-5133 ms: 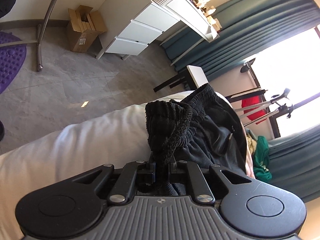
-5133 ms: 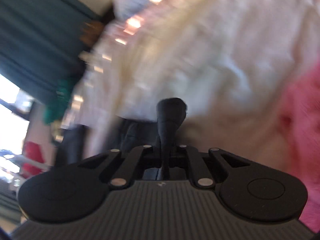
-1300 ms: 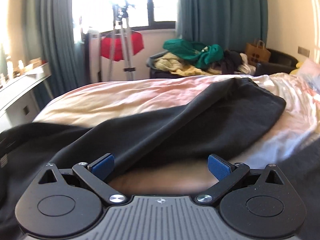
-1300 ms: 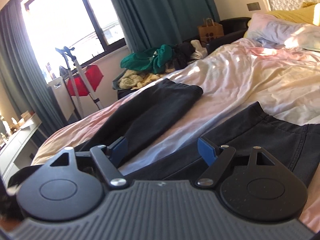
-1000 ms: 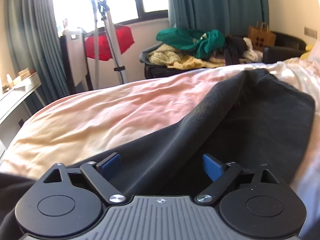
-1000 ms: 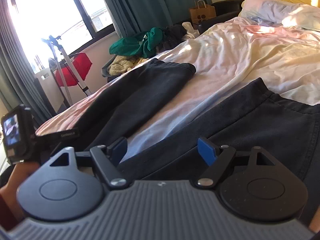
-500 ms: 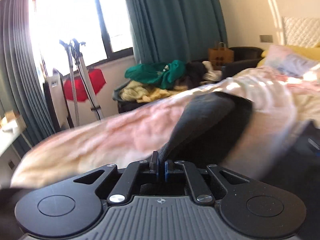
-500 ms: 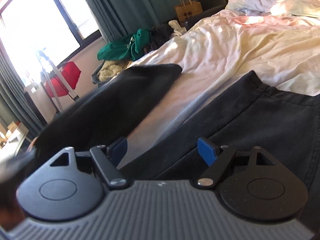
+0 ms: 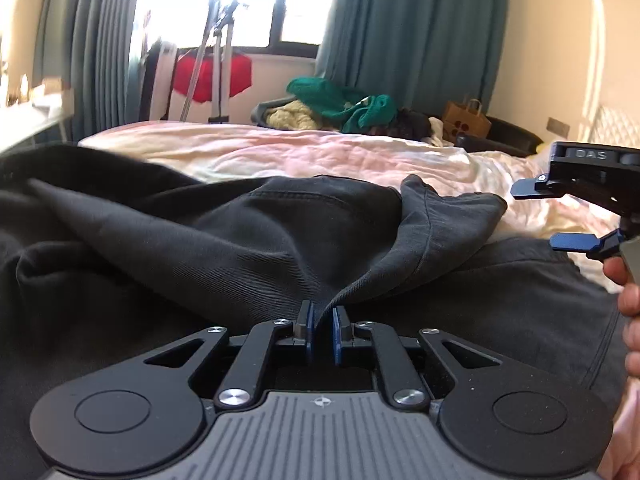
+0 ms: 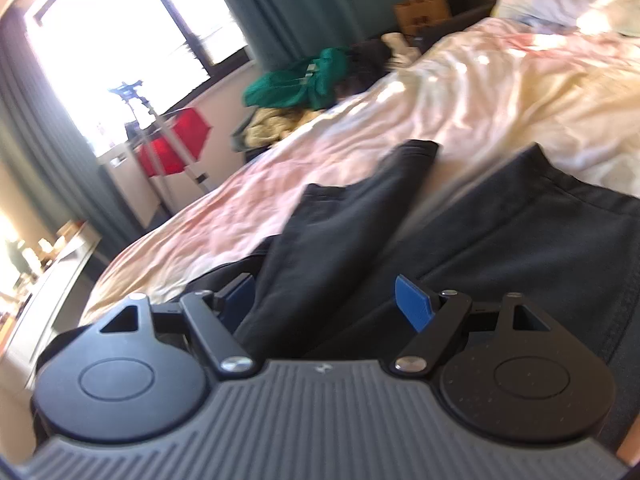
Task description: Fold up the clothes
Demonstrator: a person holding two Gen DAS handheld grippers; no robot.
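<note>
Black trousers point(image 9: 260, 232) lie spread on the bed. My left gripper point(image 9: 321, 330) is shut on a fold of one trouser leg, which runs taut from its blue pads point(image 9: 306, 326); the jaws are easing apart slightly with the cloth still between them. That leg is drawn over the other part of the trousers point(image 9: 520, 312). My right gripper point(image 9: 548, 216) hovers open at the right, above the cloth. In the right wrist view the same gripper point(image 10: 326, 296) stands wide open, with the folded leg point(image 10: 352, 220) lying below and between its fingers, unpressed.
A crumpled pink-white sheet point(image 9: 320, 152) covers the bed, with pillows point(image 10: 560, 0) at its head. Beyond the bed are a heap of green and yellow clothes point(image 9: 340, 104), a tripod point(image 9: 218, 60), a paper bag point(image 9: 466, 120) and a desk point(image 10: 52, 248). A person's hand point(image 9: 630, 300) holds the right gripper.
My left gripper closed on the trouser leg and carried it sideways across the bed toward the right gripper. The right gripper stayed open and tilted only a little.
</note>
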